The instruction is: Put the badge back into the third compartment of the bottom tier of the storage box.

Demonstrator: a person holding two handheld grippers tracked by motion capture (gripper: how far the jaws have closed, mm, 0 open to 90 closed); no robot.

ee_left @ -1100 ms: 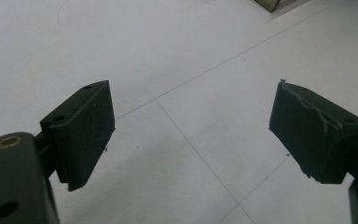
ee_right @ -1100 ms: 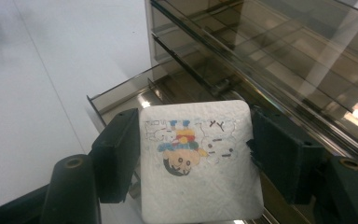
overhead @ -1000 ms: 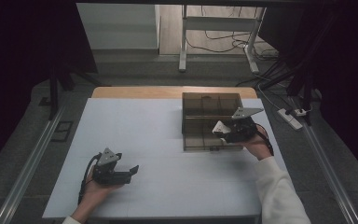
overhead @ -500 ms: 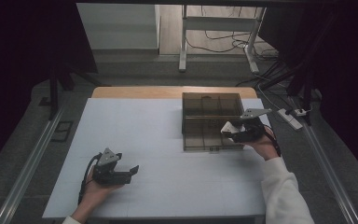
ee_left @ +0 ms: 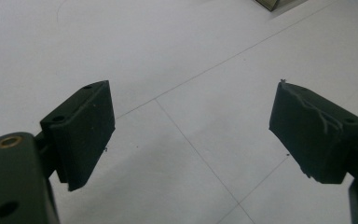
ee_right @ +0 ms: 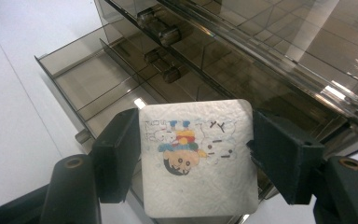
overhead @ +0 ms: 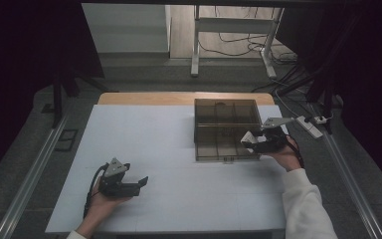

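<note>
Right gripper [overhead: 250, 140] slid toward the organizer box's [overhead: 226, 130] right edge, jaws clamped on the cartoon tissue pack [ee_right: 196, 156]; drop-off looks close. Left gripper [overhead: 142, 181] idles wide open, empty.

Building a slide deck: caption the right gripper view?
Right gripper clamps a white cartoon-printed pack above the smoky clear compartment box.
</note>
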